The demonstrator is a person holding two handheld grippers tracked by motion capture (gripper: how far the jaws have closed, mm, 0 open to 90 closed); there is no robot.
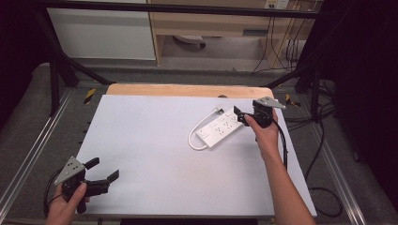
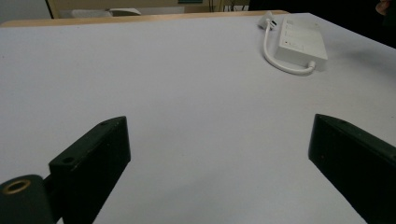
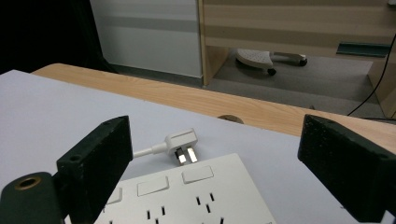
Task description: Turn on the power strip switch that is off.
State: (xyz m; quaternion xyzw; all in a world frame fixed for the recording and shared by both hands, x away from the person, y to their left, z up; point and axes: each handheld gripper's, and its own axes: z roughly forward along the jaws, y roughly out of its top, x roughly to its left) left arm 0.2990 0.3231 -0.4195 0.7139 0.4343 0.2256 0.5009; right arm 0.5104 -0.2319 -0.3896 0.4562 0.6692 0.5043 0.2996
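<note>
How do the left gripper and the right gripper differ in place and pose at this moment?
The left gripper sits at the table's near left, over bare white surface; the right gripper is at the far right, over the power strip. The left gripper is far from the strip; the right gripper's fingers straddle its end by the plug. Both are hand-held and open.

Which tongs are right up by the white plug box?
The right tongs, open over the far end of the white power strip. The left tongs wait at the table's near corner.
</note>
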